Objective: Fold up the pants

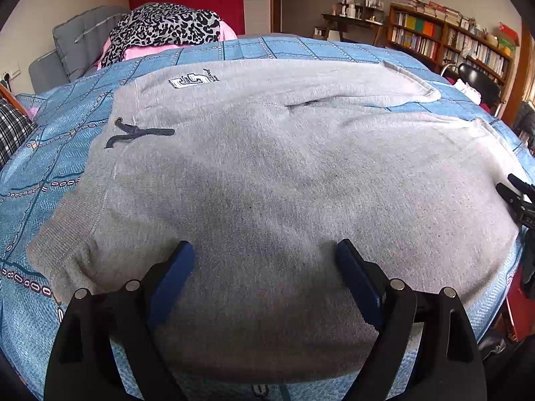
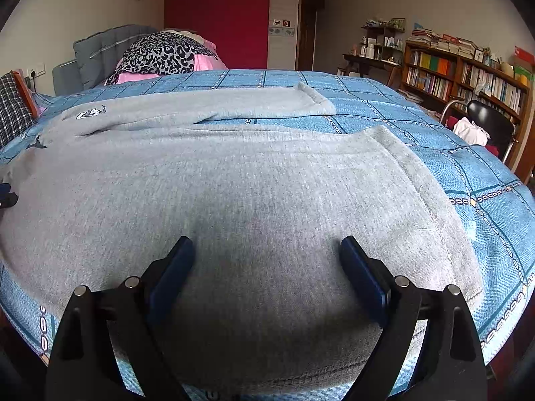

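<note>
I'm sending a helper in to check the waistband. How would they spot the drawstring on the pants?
Find the bed with the blue patterned bedspread; grey pants lie spread flat across it. Follow them to the waistband end, toward the grey headboard side. The drawstring is a dark cord trailing from a metal eyelet, the only dark strand on the grey cloth, below a white printed logo.

Grey sweat pants (image 1: 267, 173) lay spread flat on the bed, waistband to the left, legs running out to the right. A dark drawstring (image 1: 133, 133) trailed loose near the waist, and a small printed logo (image 1: 192, 80) sat on the far hip. The two legs parted toward the cuffs, the far leg (image 2: 234, 103) angled away from the near one (image 2: 267, 200).
</note>
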### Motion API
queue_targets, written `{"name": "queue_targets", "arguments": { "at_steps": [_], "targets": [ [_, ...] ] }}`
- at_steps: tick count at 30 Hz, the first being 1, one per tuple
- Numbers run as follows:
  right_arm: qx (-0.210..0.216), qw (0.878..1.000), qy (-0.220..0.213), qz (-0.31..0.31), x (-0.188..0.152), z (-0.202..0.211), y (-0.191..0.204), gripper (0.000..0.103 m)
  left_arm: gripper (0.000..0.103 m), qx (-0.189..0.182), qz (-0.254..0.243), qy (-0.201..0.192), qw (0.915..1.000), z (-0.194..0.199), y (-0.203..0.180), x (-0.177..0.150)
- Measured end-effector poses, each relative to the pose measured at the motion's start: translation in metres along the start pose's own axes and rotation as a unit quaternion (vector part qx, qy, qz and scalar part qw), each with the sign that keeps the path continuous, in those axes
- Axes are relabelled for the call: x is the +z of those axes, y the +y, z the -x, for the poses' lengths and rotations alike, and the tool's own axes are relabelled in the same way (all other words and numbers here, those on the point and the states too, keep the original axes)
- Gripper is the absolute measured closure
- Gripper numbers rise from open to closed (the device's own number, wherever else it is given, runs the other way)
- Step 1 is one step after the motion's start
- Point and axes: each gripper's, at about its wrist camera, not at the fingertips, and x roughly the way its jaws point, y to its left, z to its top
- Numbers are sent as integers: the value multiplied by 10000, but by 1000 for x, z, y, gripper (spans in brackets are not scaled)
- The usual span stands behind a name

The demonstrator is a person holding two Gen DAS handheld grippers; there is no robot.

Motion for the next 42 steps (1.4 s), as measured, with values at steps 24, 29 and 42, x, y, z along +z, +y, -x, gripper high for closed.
{"name": "queue_targets", "arguments": {
  "at_steps": [24, 29, 42],
  "targets": [
    [674, 9974, 56, 246, 55, 2, 40, 12, 17, 474, 727, -449, 9952, -3, 79, 95],
    [804, 9967, 108, 99, 67, -6, 42, 12, 17, 674, 940, -416, 9924, -16, 114, 128],
    [910, 9935, 330, -604, 98, -37, 20, 12, 17, 768, 1286, -123, 9886, -80, 175, 191]
  ]
}}
